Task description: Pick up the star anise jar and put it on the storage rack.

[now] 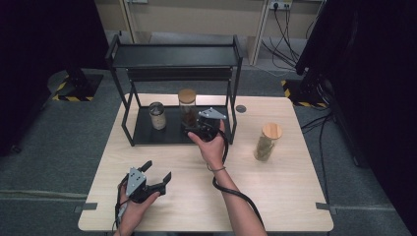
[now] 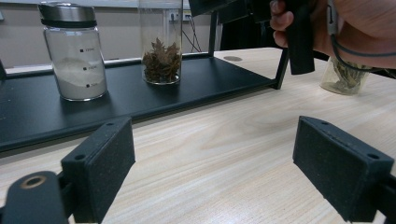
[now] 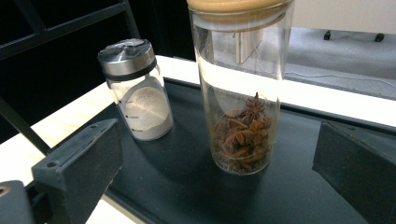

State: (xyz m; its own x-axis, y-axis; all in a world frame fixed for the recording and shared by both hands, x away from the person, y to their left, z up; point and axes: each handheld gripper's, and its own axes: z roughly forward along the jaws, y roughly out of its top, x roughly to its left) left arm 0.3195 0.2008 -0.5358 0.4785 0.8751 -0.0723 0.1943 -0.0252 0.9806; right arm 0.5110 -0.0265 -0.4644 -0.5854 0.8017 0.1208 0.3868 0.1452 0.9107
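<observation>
Landmark: the rack (image 1: 173, 59) at the back of the table (image 1: 290, 196).
Star anise jar (image 1: 187, 108): on the rack's bottom shelf, toward its right end.
Powder jar (image 1: 157, 116): on the same shelf, left of the star anise jar and apart from it.
Herb jar (image 1: 267, 142): on the table, outside the rack, to its right and a little in front.
Right gripper (image 1: 196, 131): at the rack's front edge, just before the star anise jar, which stands between its jaws in the right gripper view (image 3: 243, 93).
Left gripper (image 1: 156, 172): on the table well in front of the rack, near its left half.
</observation>
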